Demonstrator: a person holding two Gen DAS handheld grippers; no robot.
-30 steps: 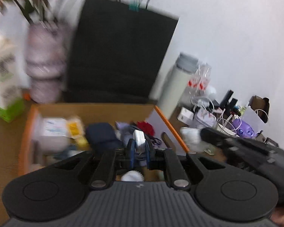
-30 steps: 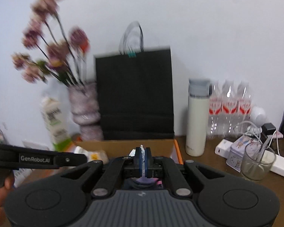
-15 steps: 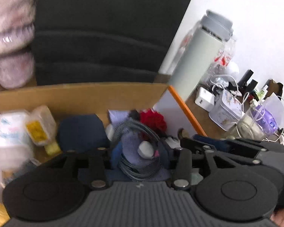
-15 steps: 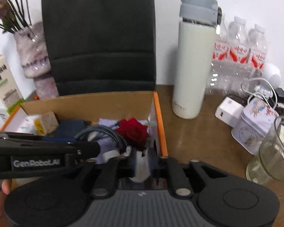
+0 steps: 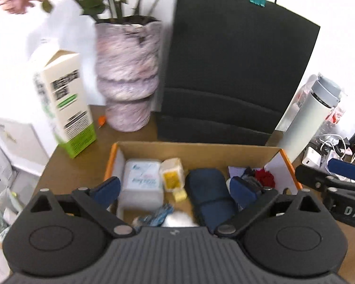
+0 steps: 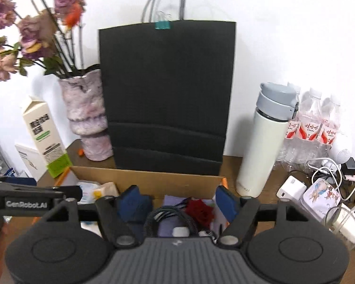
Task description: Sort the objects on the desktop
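The left gripper [image 5: 175, 189] hung with its blue pads spread wide and nothing between them, over the cardboard box [image 5: 196, 148]. Below it lay a white tissue pack [image 5: 142, 182], a yellow-labelled packet [image 5: 171, 176] and a dark blue pouch [image 5: 209, 194]; something white and blue at the near edge was too blurred to name. The right gripper [image 6: 177, 200] was likewise splayed and empty above the box's right end, where a coiled black cable [image 6: 168, 217] sat beside a red rose [image 6: 200, 213].

Directly behind the box stood a black paper bag [image 6: 168, 94], close against its back wall. A marbled vase [image 5: 127, 71] and a milk carton [image 5: 64, 99] stood to the left, a white thermos [image 6: 265, 146] to the right, with water bottles [image 6: 312, 127] and chargers [image 6: 292, 189] beyond.
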